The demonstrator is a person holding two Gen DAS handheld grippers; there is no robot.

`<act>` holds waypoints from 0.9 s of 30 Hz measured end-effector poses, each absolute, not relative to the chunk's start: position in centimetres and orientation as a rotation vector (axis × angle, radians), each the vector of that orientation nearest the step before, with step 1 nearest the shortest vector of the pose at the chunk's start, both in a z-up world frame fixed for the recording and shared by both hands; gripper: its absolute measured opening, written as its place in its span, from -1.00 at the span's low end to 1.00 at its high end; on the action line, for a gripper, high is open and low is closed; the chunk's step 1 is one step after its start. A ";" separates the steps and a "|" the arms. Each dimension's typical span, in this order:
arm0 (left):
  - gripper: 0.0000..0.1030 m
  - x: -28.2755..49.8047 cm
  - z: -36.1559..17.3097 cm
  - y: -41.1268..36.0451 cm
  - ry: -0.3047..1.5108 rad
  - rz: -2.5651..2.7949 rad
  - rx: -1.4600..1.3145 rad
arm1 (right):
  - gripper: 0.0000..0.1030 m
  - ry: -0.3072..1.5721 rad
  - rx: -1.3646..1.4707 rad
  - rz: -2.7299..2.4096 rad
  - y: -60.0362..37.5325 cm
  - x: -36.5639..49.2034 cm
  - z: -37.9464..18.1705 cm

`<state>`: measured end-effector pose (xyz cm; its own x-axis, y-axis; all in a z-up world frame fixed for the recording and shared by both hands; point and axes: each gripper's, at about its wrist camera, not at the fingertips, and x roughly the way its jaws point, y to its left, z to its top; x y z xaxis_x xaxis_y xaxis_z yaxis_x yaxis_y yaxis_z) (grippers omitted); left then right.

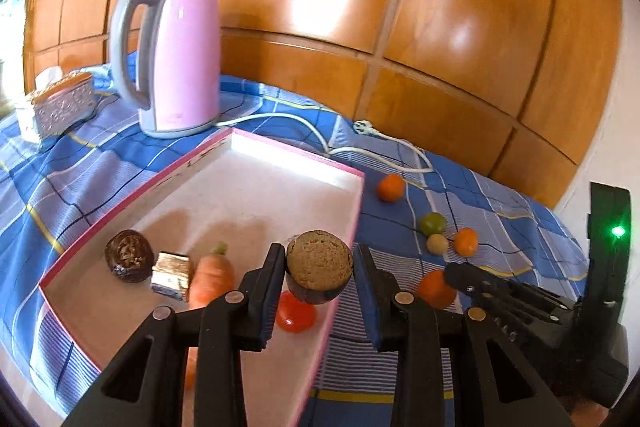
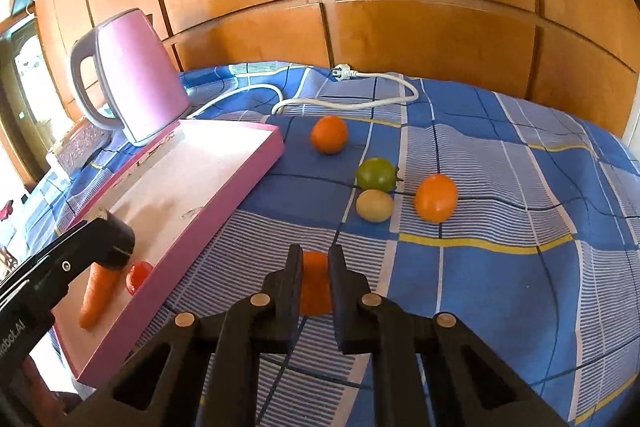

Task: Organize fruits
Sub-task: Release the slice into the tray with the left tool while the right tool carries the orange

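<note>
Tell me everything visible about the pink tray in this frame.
The pink tray is a shallow rectangular box with pink walls and a pale, scuffed floor, seemingly cardboard. It lies flat on the blue checked cloth, one corner near the pink kettle. At its near end rest a dark round item, a foil-wrapped piece, a carrot and a red fruit. The far end is bare.

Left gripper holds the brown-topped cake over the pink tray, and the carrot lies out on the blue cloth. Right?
Not quite. The left gripper does hold the brown-topped cake over the pink tray, but the carrot lies inside the tray, as the left wrist view shows.
</note>
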<state>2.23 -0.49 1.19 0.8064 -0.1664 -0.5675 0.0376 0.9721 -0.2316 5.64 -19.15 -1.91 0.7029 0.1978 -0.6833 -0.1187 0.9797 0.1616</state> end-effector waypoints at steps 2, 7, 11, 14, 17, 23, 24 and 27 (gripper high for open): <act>-0.32 2.3 1.1 -0.4 0.628 -0.107 -0.221 | -0.73 0.774 0.134 0.165 -19.8 5.7 -1.9; -0.32 2.3 1.1 -0.5 0.624 -0.115 -0.225 | -0.24 0.801 0.226 0.158 -21.7 6.0 -2.7; -0.32 2.4 1.0 -0.1 0.633 -0.108 -0.251 | -0.02 0.812 0.233 0.179 -21.4 6.3 -2.9; -0.32 2.5 0.9 0.3 0.637 -0.098 -0.268 | -0.02 0.821 0.189 0.218 -20.1 6.3 -3.1; -0.32 2.6 0.9 0.5 0.640 -0.085 -0.271 | -0.03 0.832 0.142 0.248 -19.0 6.4 -3.4; -0.32 2.4 1.0 1.0 0.627 -0.046 -0.279 | -0.28 0.833 0.061 0.269 -17.6 6.1 -3.5; -0.32 2.4 1.0 1.2 0.628 -0.039 -0.281 | -0.29 0.834 0.065 0.270 -17.7 6.1 -3.5; -0.32 2.5 0.9 1.5 0.634 -0.018 -0.283 | -0.29 0.831 0.064 0.265 -17.7 6.0 -3.5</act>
<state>2.45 1.53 0.92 0.8067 -0.1023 -0.5820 -0.0698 0.9615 -0.2658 5.97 -17.71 -3.49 0.6434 0.2573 -0.7210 -0.2070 0.9652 0.1596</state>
